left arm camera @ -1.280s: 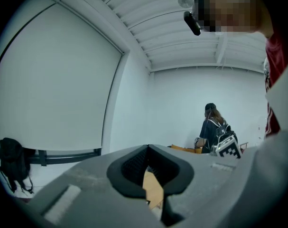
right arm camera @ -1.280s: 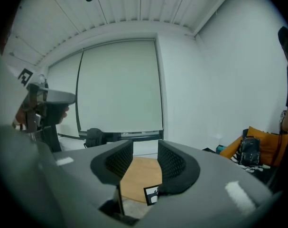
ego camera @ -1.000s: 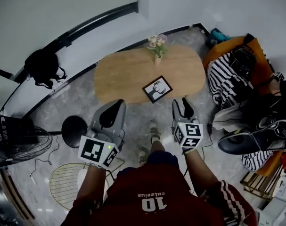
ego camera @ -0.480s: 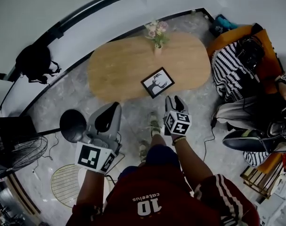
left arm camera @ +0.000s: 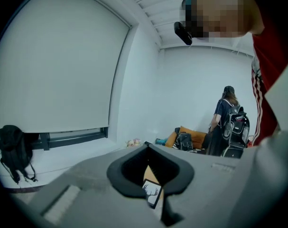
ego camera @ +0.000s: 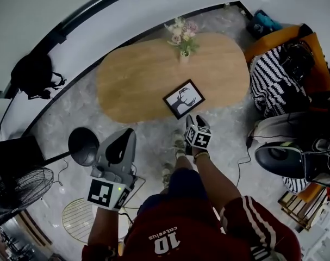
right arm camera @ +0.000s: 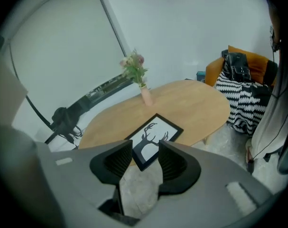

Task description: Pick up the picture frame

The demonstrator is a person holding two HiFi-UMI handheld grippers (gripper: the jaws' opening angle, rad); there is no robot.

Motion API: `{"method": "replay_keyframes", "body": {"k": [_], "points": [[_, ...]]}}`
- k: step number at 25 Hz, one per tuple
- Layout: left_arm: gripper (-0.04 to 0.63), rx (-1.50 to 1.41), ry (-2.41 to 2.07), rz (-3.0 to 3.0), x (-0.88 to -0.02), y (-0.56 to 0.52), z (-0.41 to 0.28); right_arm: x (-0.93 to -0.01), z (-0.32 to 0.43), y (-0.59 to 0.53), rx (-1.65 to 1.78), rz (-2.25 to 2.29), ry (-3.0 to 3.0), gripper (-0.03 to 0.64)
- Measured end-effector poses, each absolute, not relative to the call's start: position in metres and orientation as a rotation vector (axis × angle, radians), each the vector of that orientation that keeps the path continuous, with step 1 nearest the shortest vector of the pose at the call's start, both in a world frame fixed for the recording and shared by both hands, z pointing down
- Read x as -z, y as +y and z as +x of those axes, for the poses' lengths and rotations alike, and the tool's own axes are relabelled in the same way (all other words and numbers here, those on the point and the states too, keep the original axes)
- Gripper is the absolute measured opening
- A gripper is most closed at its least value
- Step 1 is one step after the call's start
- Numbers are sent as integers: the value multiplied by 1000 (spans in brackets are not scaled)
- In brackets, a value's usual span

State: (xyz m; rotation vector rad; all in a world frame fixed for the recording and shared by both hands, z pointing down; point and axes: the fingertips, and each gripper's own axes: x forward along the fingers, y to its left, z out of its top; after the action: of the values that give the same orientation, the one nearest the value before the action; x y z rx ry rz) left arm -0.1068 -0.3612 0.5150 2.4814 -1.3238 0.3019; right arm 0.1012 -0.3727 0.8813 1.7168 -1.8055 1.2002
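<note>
The picture frame, black-rimmed with a deer-antler print, lies flat near the front edge of the oval wooden table. My right gripper hangs just short of that edge, tilted down toward the frame. In the right gripper view the frame shows beyond the tips of the right gripper, whose jaws are opening with nothing between them. My left gripper sits lower left over the floor, away from the table. Its jaws look closed on nothing, and the frame shows through the slit of the left gripper.
A vase of flowers stands at the table's far edge. A striped cushion on an orange chair is to the right. A black backpack, a fan and a round black base are at the left. A person with a backpack stands beyond.
Both grippers have sunk. The right one dropped more, tipped downward and closed in on the table's front edge by the frame. The left one lowered slightly over the floor.
</note>
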Motion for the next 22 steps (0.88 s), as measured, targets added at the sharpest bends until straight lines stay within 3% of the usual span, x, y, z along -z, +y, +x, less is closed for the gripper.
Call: {"method": "replay_keyframes", "body": {"k": [10, 22], "points": [[3, -387, -1302, 2396, -579, -379, -118, -993, 98, -385, -1482, 1691, -1655, 180], [3, -433, -1313, 2318, -632, -365, -132, -1046, 90, -389, -1916, 1715, -1577, 186]]}}
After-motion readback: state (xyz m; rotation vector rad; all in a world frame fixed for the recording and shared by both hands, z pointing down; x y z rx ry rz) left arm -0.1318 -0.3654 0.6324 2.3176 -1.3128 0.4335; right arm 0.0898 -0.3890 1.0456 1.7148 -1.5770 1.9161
